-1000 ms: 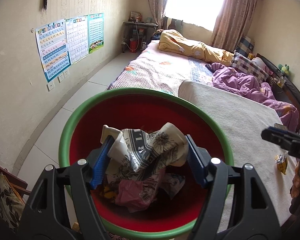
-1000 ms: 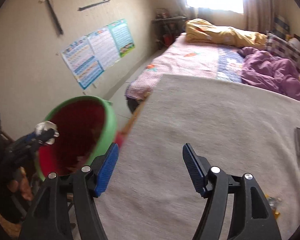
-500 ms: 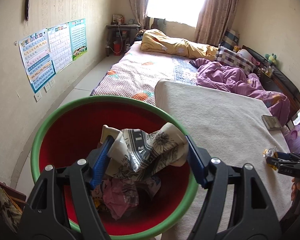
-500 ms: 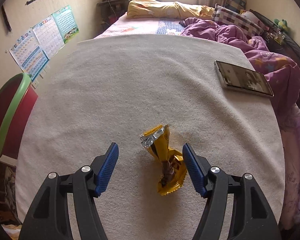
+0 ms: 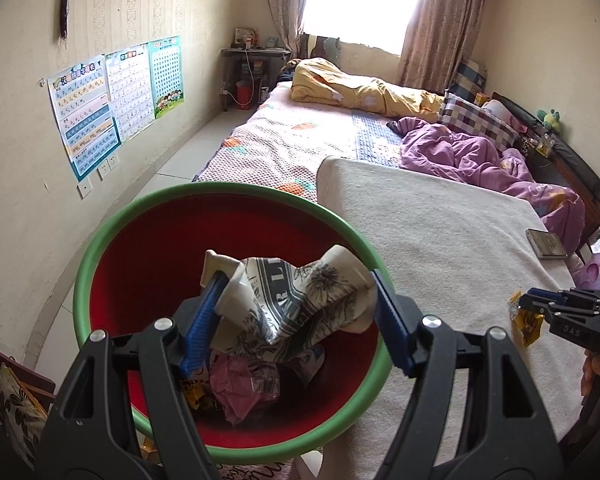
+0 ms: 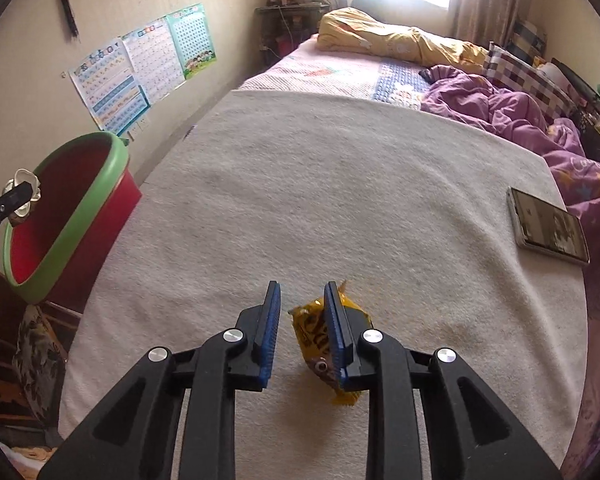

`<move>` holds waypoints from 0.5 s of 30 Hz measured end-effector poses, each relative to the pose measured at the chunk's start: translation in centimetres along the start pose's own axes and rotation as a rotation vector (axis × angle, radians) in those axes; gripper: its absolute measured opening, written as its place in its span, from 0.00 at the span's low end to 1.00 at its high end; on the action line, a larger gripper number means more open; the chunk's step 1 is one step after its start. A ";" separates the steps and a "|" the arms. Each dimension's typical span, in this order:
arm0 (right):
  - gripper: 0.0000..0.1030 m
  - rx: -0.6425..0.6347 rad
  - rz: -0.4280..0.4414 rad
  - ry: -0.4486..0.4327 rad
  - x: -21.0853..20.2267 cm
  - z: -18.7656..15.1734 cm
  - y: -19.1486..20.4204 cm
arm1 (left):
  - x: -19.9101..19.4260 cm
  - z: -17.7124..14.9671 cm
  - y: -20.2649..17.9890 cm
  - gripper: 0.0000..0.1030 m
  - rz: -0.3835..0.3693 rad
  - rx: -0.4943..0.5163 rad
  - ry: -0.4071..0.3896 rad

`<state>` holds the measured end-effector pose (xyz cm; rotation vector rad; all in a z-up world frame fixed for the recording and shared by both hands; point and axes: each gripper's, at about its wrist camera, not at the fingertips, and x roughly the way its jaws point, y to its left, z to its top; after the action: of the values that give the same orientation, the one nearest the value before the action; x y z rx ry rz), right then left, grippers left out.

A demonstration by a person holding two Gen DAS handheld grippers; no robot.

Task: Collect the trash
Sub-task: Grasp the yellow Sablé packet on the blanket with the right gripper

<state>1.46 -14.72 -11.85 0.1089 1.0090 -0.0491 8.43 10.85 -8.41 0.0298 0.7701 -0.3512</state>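
My left gripper is shut on a crumpled printed paper and holds it over the red bin with a green rim. Pink and yellow trash lies in the bin's bottom. In the right wrist view my right gripper points down at the cream blanket, its jaws drawn in tight on a yellow snack wrapper. The wrapper sits against the right pad. From the left wrist view the right gripper shows at the right edge with the wrapper at its tip.
A phone lies on the blanket to the right of the wrapper. Purple and yellow bedding and pillows are heaped farther back. The bin stands off the bed's left edge, near a wall with posters. A patterned chair sits below it.
My right gripper swung from the bin side to the wrapper, came down over it and closed its jaws on it. The left gripper kept the paper over the bin.
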 end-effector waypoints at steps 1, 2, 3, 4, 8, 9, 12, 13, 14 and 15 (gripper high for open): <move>0.22 -0.010 0.009 -0.006 -0.1 0.3 0.6 | -0.1 -0.1 0.1 0.66 0.004 -0.003 -0.001; 0.22 -0.019 0.019 -0.013 -0.2 0.5 1.0 | -0.1 -0.1 0.3 0.66 0.008 -0.006 -0.001; 0.22 -0.028 0.024 -0.017 -0.2 0.9 1.4 | -0.1 -0.1 0.5 0.66 0.012 -0.009 -0.001; 0.22 -0.038 0.028 -0.018 -0.2 1.1 1.5 | -0.2 -0.1 0.6 0.66 0.015 -0.012 -0.001; 0.33 -0.004 0.043 -0.047 -0.9 1.0 0.3 | -0.5 -0.2 1.5 0.66 0.032 -0.029 -0.006; 0.36 0.019 0.039 -0.050 -1.0 0.9 -0.4 | -0.4 -0.3 1.7 0.66 0.036 -0.033 -0.004; 0.41 0.067 0.014 -0.025 -0.5 1.0 -2.0 | 0.0 -0.6 2.0 0.66 0.039 -0.045 0.008; 0.47 0.072 0.010 -0.014 -0.2 0.9 -2.2 | 0.1 -0.6 2.0 0.67 0.038 -0.044 0.011; 0.54 0.074 0.004 -0.004 0.0 0.9 -2.3 | 0.2 -0.6 1.8 0.67 0.035 -0.042 0.013; 0.56 0.075 0.000 0.003 0.2 0.6 -2.4 | 0.4 -0.5 1.6 0.67 0.030 -0.038 0.015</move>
<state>1.91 -17.13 -11.89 0.1775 1.0100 -0.0868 8.85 12.32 -9.17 0.0081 0.7899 -0.3081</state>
